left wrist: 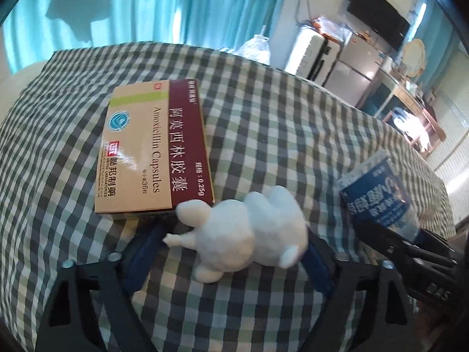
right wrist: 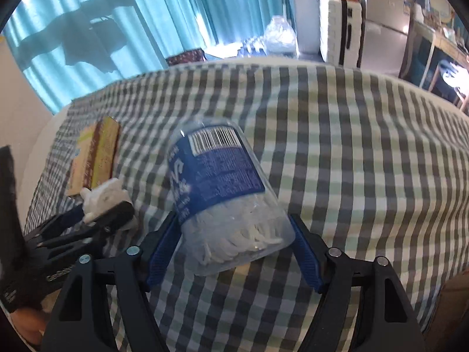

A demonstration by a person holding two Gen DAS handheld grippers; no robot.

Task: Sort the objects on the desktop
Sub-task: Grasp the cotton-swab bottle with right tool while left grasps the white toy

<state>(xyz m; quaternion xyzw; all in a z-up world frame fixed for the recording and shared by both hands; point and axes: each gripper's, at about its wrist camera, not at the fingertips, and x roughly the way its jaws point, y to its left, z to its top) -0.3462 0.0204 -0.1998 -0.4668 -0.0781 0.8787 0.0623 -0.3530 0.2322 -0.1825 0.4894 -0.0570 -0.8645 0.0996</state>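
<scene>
A white plush animal (left wrist: 249, 231) lies on the checked tablecloth (left wrist: 293, 123) between the fingers of my left gripper (left wrist: 233, 236). The right pad (left wrist: 318, 264) touches it, while the left pad (left wrist: 146, 249) stands just clear, so the gripper is open. Just beyond lies a tan and maroon Amoxicillin capsule box (left wrist: 152, 146), flat on the cloth. A clear jar of floss picks (right wrist: 228, 193) with a blue label lies on its side. My right gripper (right wrist: 234, 223) is shut on it, both blue pads against its sides. The left gripper (right wrist: 105, 211) shows at the left of the right wrist view.
The cloth-covered table (right wrist: 366, 146) stretches far to the right. Turquoise curtains (left wrist: 146, 6) hang behind its far edge. A white appliance (right wrist: 340, 29), a grey fridge (left wrist: 354, 67) and a wall screen (left wrist: 378, 14) stand beyond the table at the back right.
</scene>
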